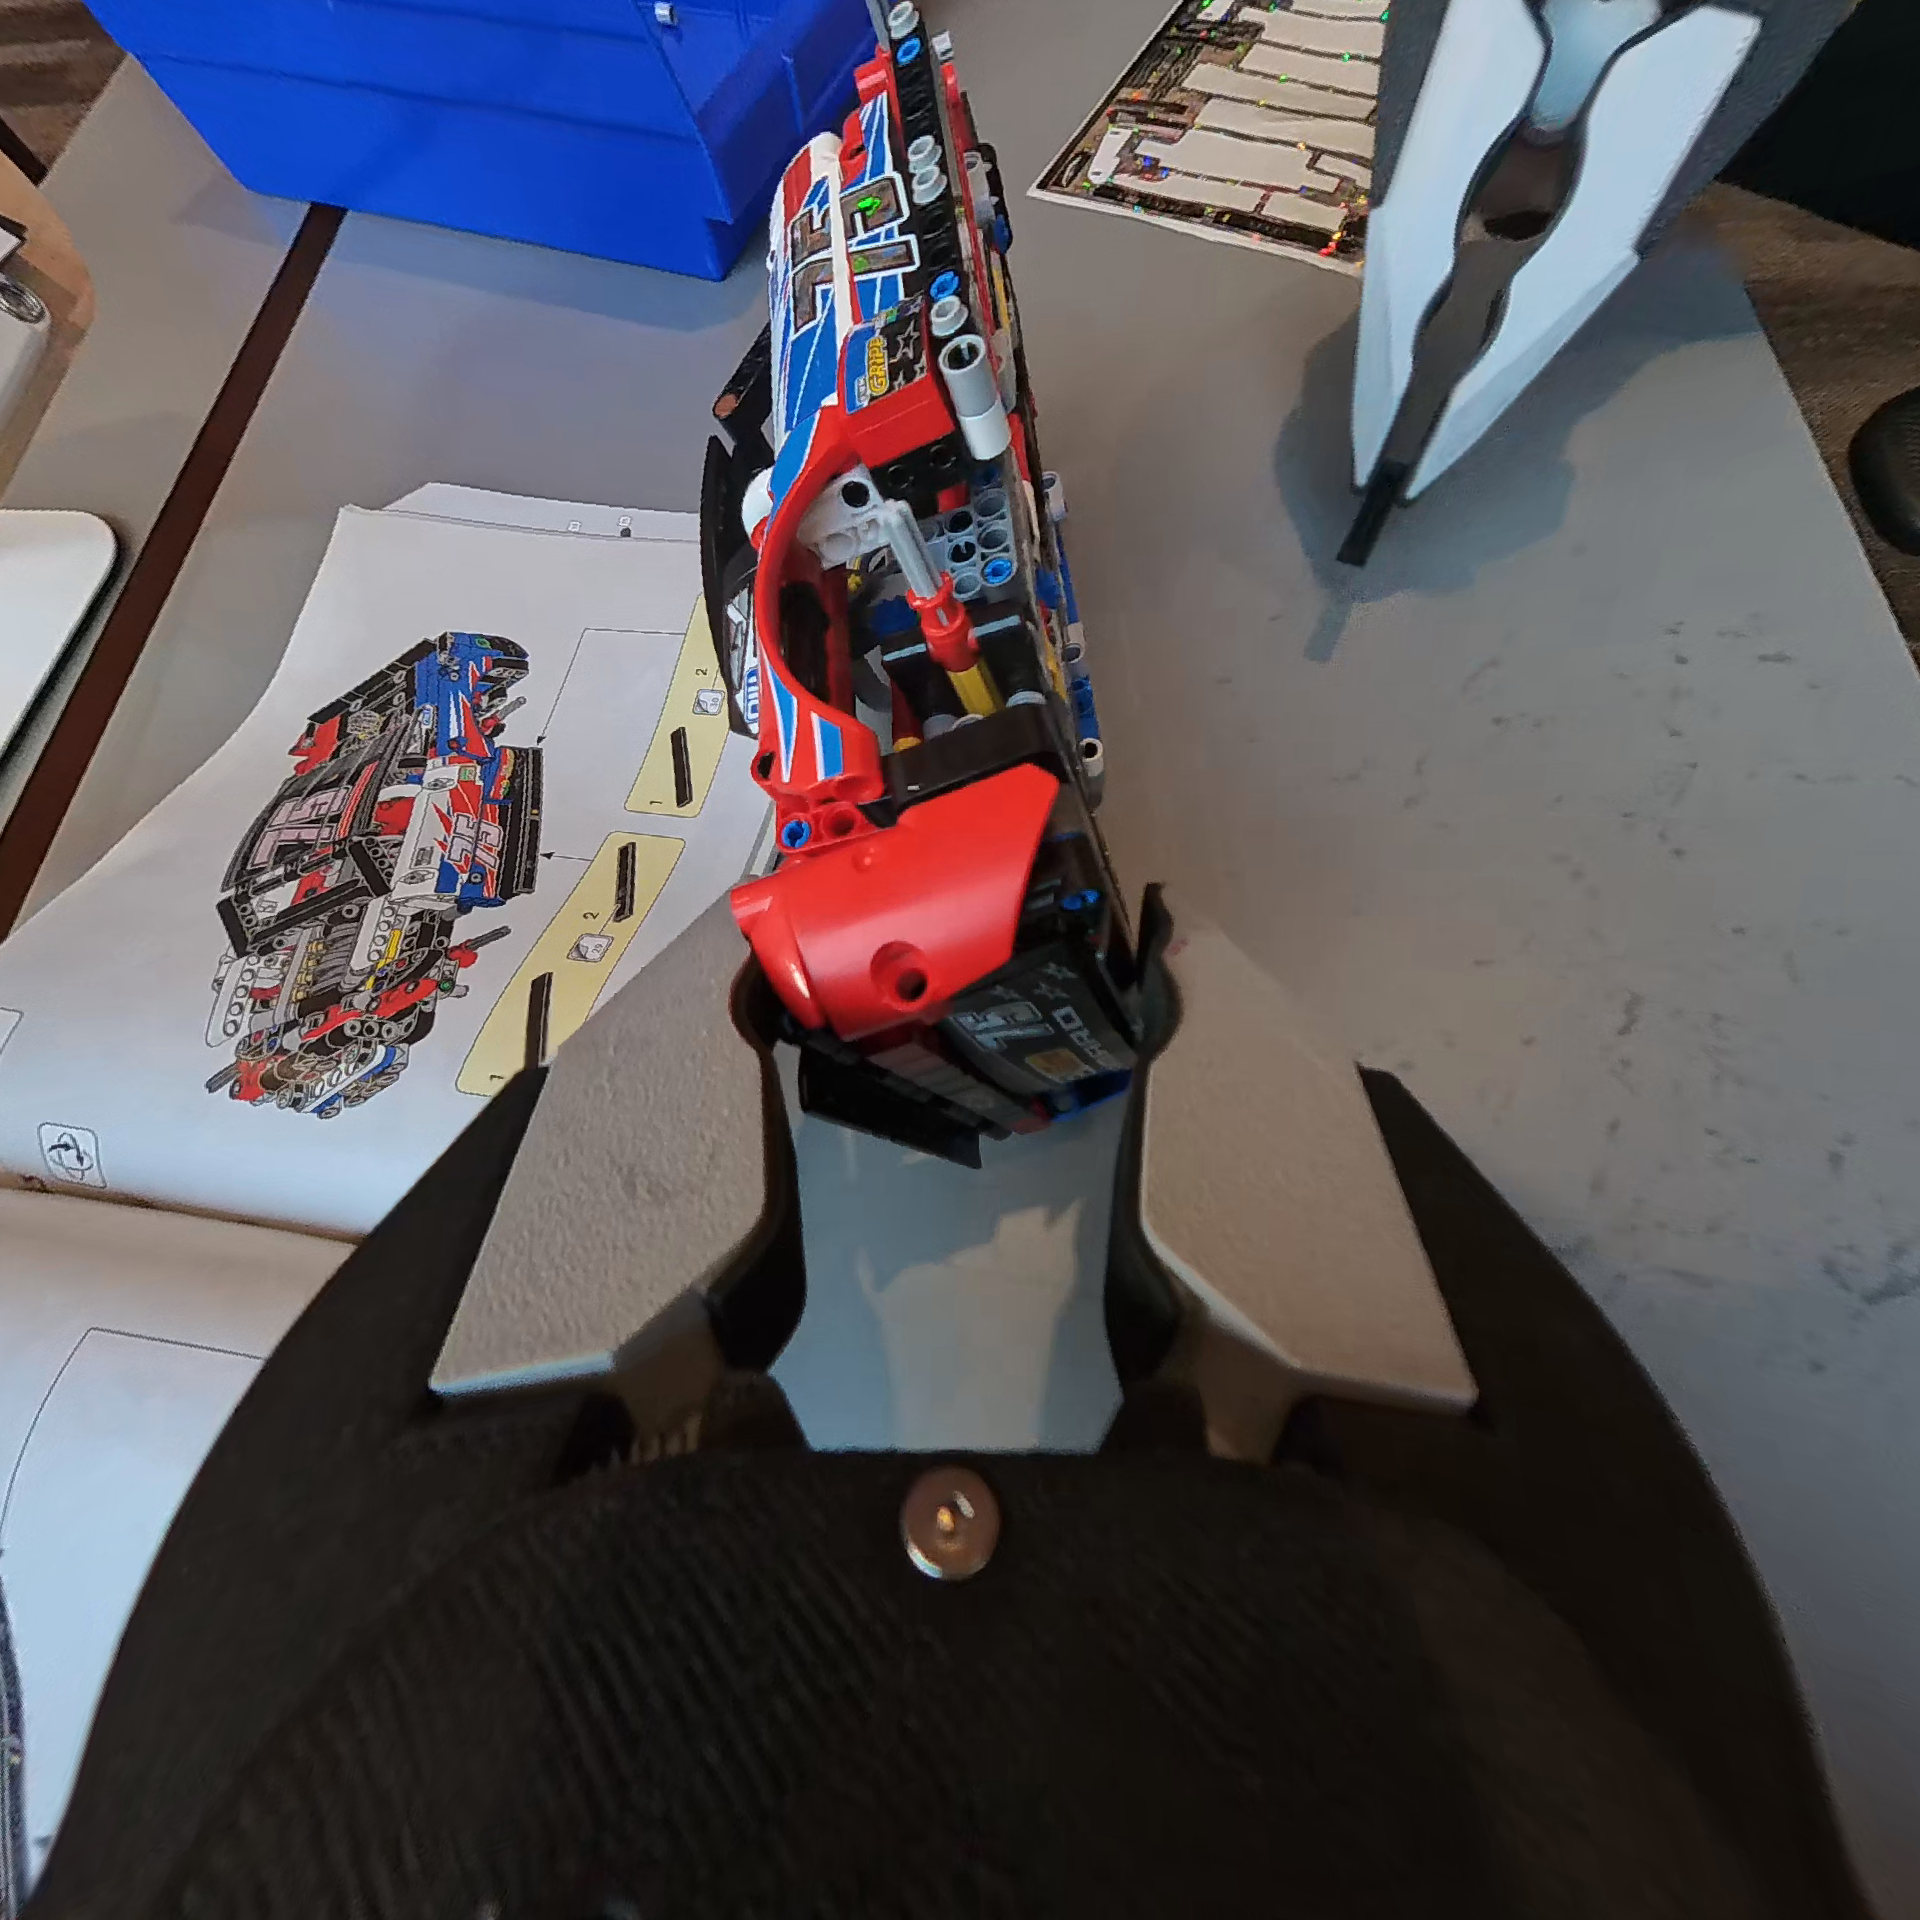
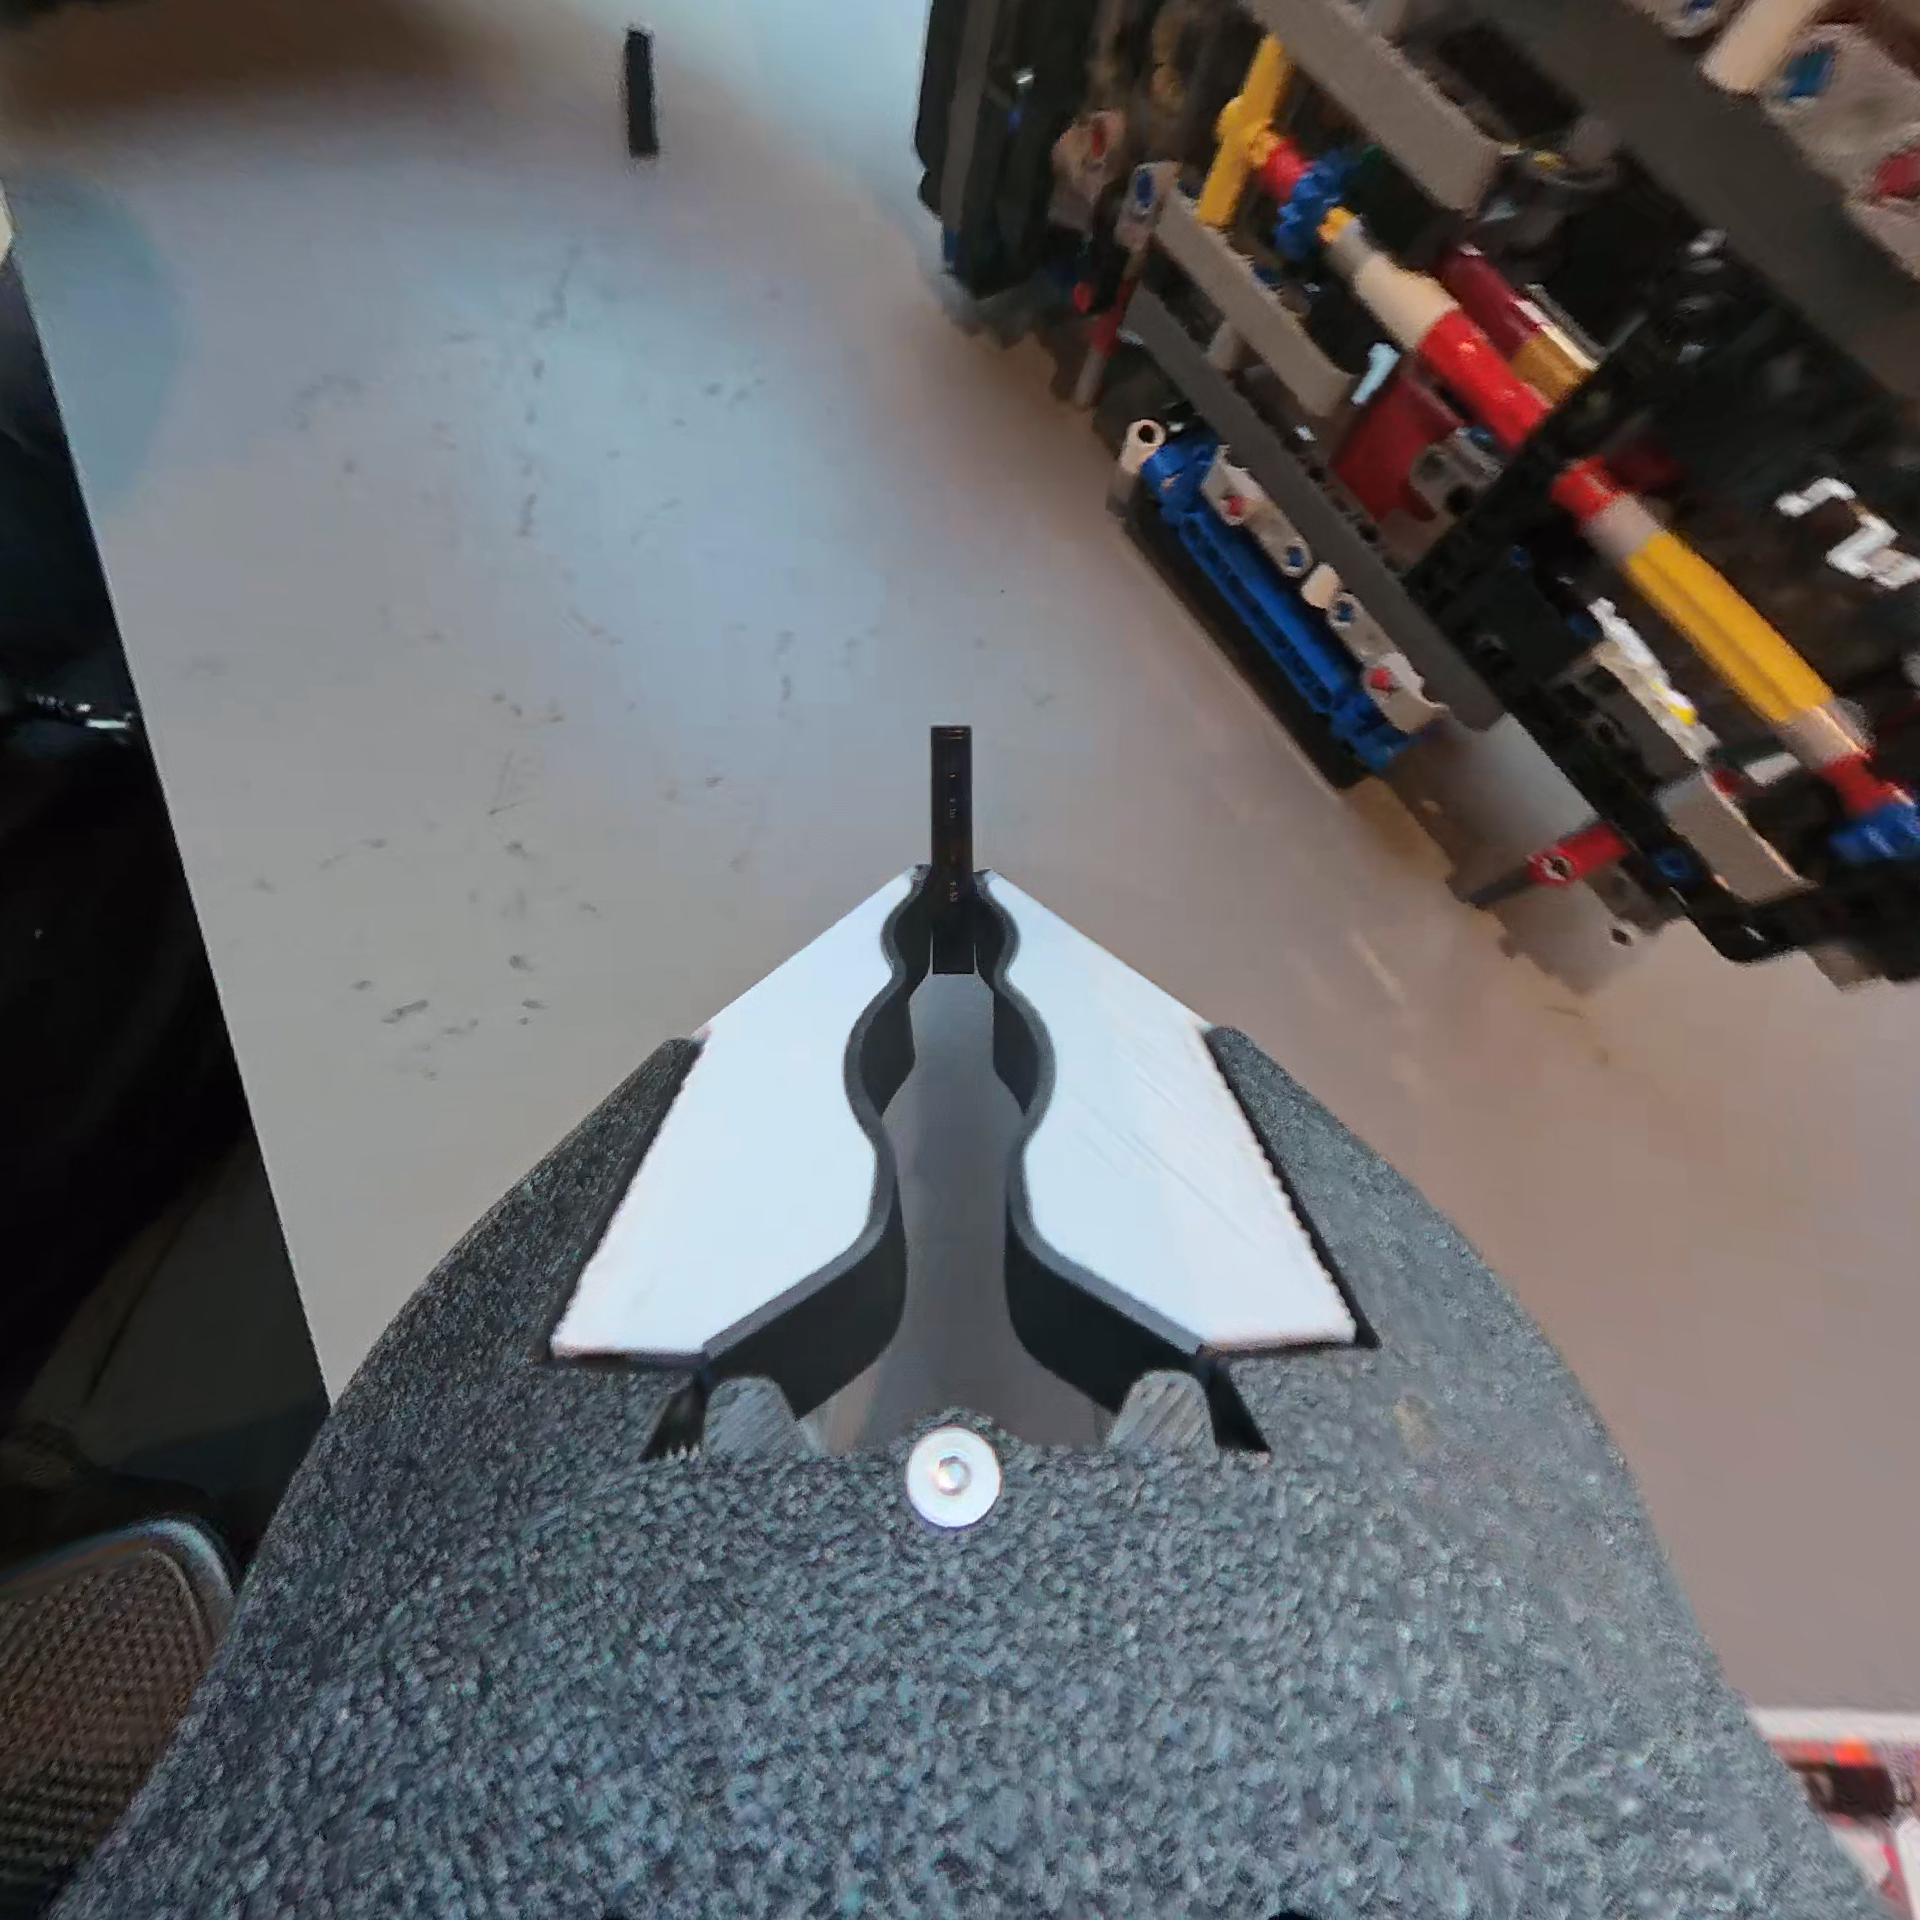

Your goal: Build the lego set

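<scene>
The red, white and blue lego car [image 1: 894, 499] stands on its side on the grey table. My left gripper [image 1: 951, 997] is shut on its near end, at the red nose piece and black panel. In the right wrist view the car's underside [image 2: 1455, 436] shows at the upper right, with grey beams and a yellow and red axle. My right gripper [image 2: 951, 883] is shut on a thin black lego piece [image 2: 951, 800] that sticks out forward past the fingertips. The right gripper also shows in the left wrist view [image 1: 1392, 478] at the upper right, tips down near the table, apart from the car.
An open instruction booklet [image 1: 343, 831] lies left of the car. A blue bin [image 1: 499, 114] stands at the back left. A sticker sheet [image 1: 1226, 135] lies at the back. Another black piece [image 2: 641, 94] lies far off on the table [image 2: 520, 520]. The table's edge runs along the left. Some 20 cm of space lies between my two pairs of fingers.
</scene>
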